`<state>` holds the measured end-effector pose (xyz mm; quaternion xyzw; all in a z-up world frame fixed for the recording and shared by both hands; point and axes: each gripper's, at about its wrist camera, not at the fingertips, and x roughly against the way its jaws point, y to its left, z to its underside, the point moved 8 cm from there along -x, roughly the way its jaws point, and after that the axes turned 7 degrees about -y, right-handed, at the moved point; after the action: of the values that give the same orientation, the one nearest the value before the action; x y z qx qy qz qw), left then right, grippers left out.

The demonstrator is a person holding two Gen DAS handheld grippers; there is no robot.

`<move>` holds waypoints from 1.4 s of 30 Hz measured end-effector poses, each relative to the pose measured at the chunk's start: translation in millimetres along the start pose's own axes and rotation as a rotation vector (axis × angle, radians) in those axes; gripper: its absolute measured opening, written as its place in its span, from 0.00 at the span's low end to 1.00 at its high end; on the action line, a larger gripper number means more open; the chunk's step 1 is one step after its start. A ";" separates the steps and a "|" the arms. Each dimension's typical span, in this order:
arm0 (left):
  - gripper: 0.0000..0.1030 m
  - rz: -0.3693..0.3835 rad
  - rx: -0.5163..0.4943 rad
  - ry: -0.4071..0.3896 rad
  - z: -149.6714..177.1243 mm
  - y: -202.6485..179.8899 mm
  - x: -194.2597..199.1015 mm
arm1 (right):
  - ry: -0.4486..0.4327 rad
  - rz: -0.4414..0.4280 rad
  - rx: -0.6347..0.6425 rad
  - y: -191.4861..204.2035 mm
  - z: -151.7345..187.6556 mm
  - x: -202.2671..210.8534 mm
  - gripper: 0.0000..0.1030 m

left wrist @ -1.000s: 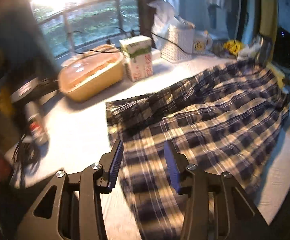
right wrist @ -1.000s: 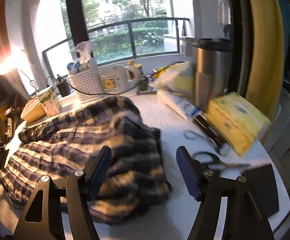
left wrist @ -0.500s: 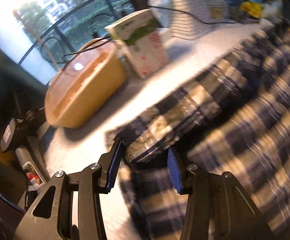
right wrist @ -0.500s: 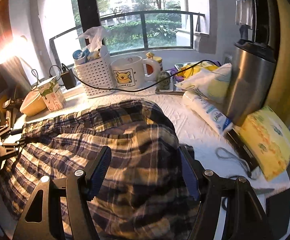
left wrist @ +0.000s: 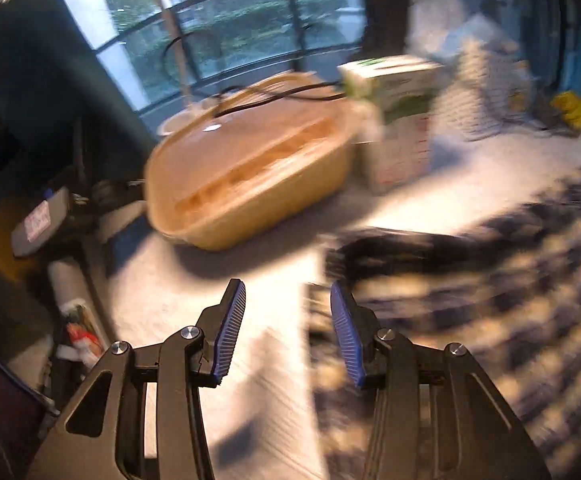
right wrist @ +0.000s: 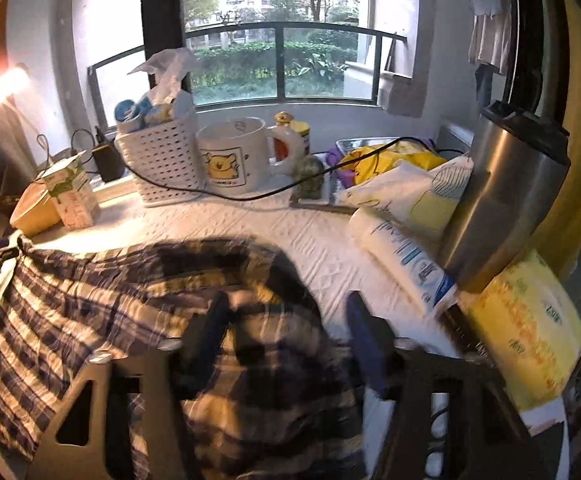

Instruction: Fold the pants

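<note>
Evidently the left gripper (left wrist: 288, 330) has swung from over the plaid pants (right wrist: 90, 312) to their 9 o'clock hem, jaws open, holding nothing. Right gripper (right wrist: 286, 340) advanced over the bunched end, jaws open. No grasp yet.

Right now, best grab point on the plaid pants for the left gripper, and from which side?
Take the pants at the dark bunched corner edge, just ahead and right of the open left gripper. Come in low from the bare table side: that edge is raised and layered. The view is blurred, so the exact hem is unclear.
</note>
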<state>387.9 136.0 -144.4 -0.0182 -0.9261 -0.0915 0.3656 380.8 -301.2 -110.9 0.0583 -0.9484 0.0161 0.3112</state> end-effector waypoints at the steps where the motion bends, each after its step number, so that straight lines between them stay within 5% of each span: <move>1: 0.42 0.063 -0.001 -0.007 2.7 -11.9 11.2 | -0.013 -0.011 0.003 0.5 -4.8 2.2 0.37; 3: 0.43 0.157 -0.002 -0.022 6.3 -29.7 26.7 | -0.026 -0.035 0.042 9.0 -12.6 4.8 0.20; 6: 0.43 0.270 -0.052 -0.020 13.2 -61.9 39.3 | 0.037 -0.043 0.148 24.3 -10.1 -10.3 0.19; 11: 0.44 0.219 -0.147 0.092 27.2 -76.9 9.8 | 0.143 -0.048 0.226 20.6 -5.9 -52.5 0.19; 20: 0.54 0.150 -0.033 0.063 41.7 -41.6 13.9 | 0.040 -0.024 0.172 -9.4 -34.4 -11.3 0.19; 27: 0.54 0.070 -0.020 0.052 57.8 -22.1 25.1 | 0.090 -0.120 0.142 -11.5 12.5 34.0 0.20; 32: 0.54 0.025 -0.042 0.070 59.1 -15.7 25.2 | 0.169 -0.137 0.199 6.2 51.3 10.0 0.20; 37: 0.54 -0.052 0.006 0.105 65.3 15.5 43.3 | 0.155 -0.085 0.194 6.2 41.7 -25.1 0.20; 42: 0.54 -0.026 0.047 0.020 66.9 21.8 101.3 | 0.098 -0.006 0.202 -2.7 21.5 -22.2 0.20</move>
<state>270.8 166.2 -119.9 0.0035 -0.9244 -0.0746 0.3740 386.1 -303.1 -141.4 0.0916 -0.9254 0.1135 0.3498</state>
